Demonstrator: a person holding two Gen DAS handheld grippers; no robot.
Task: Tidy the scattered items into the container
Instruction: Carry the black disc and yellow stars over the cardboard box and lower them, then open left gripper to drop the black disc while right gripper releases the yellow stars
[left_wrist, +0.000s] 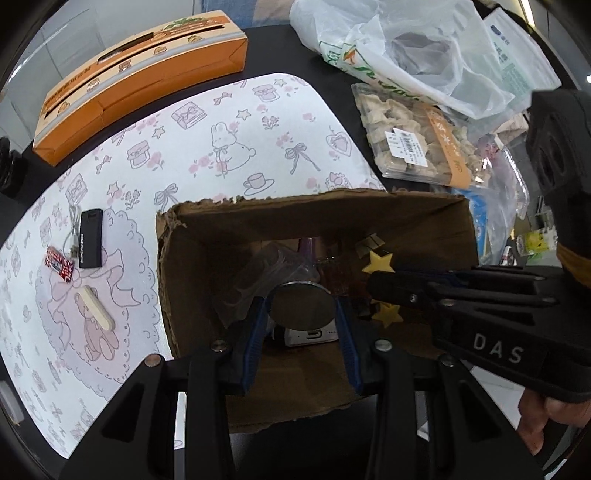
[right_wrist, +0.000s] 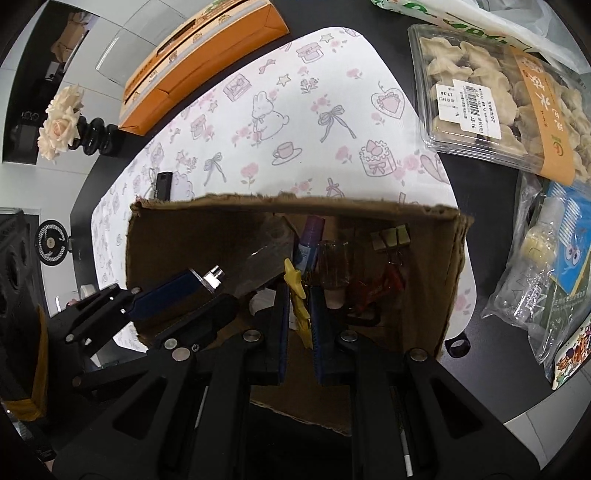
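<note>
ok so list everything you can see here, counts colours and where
cardboard box: 1, brown, centre of mat
patterned mat: 1, white and pink, on dark table
silver disc: 1, held in left gripper over box
star strip: 1, yellow, held in right gripper over box
black stick: 1, on mat left of box
red packet: 1, beside the black stick
beige stick: 1, on mat, lower left
orange carton: 1, far edge of mat
dumpling tray: 1, clear, right of mat
plastic bag: 1, white, far right
left gripper: 1, black and blue
right gripper: 1, black and blue
</note>
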